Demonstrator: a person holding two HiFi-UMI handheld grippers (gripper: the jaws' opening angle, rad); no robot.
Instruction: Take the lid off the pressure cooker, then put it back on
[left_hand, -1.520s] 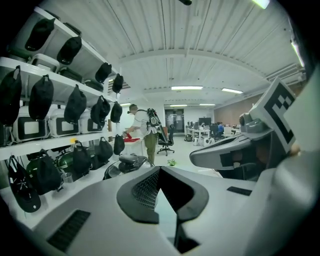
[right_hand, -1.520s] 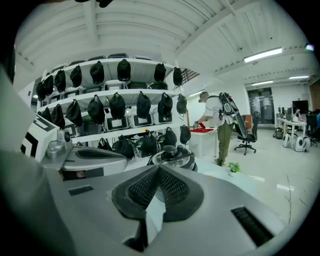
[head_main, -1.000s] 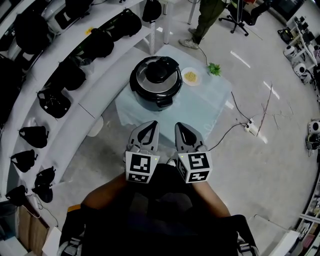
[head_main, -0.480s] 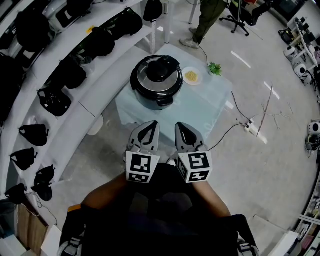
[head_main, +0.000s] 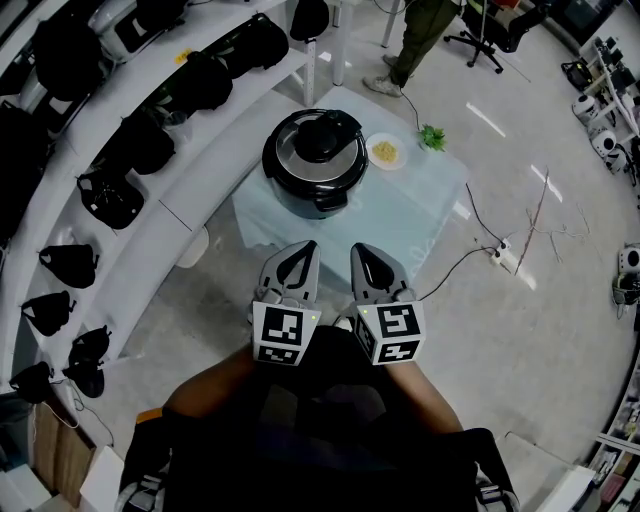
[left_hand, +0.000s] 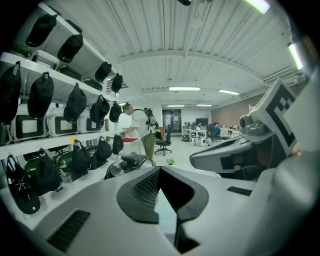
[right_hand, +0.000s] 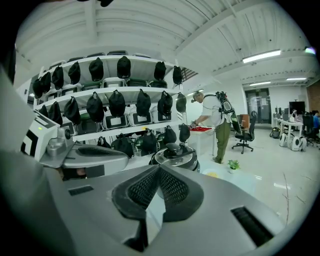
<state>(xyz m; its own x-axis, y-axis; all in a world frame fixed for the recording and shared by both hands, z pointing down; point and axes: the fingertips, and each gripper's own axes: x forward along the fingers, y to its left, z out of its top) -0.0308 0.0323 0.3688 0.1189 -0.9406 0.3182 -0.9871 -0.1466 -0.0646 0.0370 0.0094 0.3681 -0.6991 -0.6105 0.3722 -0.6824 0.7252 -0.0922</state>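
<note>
The black pressure cooker (head_main: 313, 165) stands on a low table under a pale blue cloth (head_main: 400, 215), its steel lid with a black handle (head_main: 322, 138) seated on top. Both grippers hover side by side short of the table's near edge, well apart from the cooker. My left gripper (head_main: 299, 254) is shut with nothing in it, and so is my right gripper (head_main: 364, 256). In the left gripper view the cooker (left_hand: 126, 163) shows beyond the closed left gripper (left_hand: 159, 170). The right gripper view has the cooker (right_hand: 175, 156) just above the closed right gripper (right_hand: 159, 168).
A small plate of yellow food (head_main: 384, 152) and a little green plant (head_main: 432, 137) sit on the cloth right of the cooker. White shelves with black bags (head_main: 140, 150) curve along the left. A person (head_main: 418, 40) stands beyond the table. A cable and power strip (head_main: 500, 255) lie on the floor.
</note>
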